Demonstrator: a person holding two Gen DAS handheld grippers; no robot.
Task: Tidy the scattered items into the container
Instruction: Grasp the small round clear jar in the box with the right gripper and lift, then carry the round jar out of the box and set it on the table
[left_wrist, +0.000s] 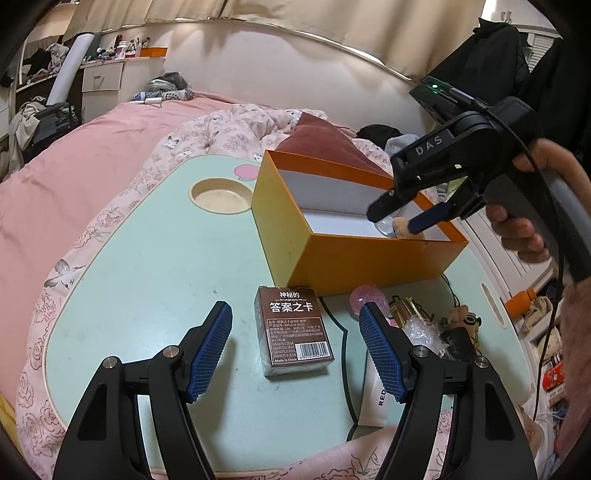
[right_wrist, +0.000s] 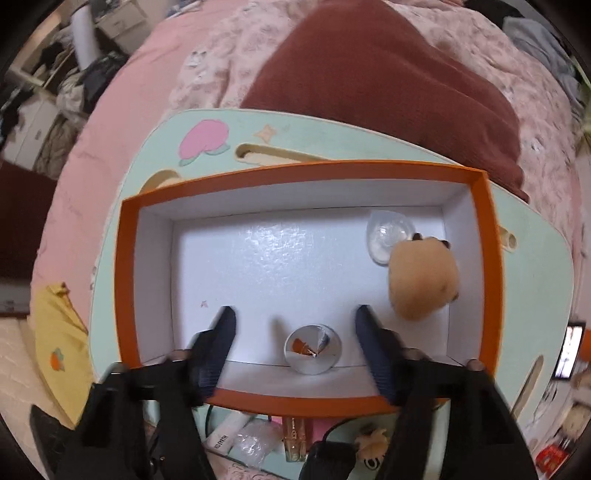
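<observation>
Right claw (right_wrist: 295, 321) spread above orange box (right_wrist: 125, 280); silver disc (right_wrist: 312, 349), tan plush (right_wrist: 423, 282) on box floor.

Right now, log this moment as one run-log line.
right gripper: open, above orange box | silver round item: in box, free | left gripper: open, over brown card box

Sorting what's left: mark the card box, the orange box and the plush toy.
card box (left_wrist: 293, 328), left wrist view, printed top.
orange box (left_wrist: 373, 264), left wrist view, outer wall.
plush toy (right_wrist: 423, 278), right wrist view, tan body.
</observation>
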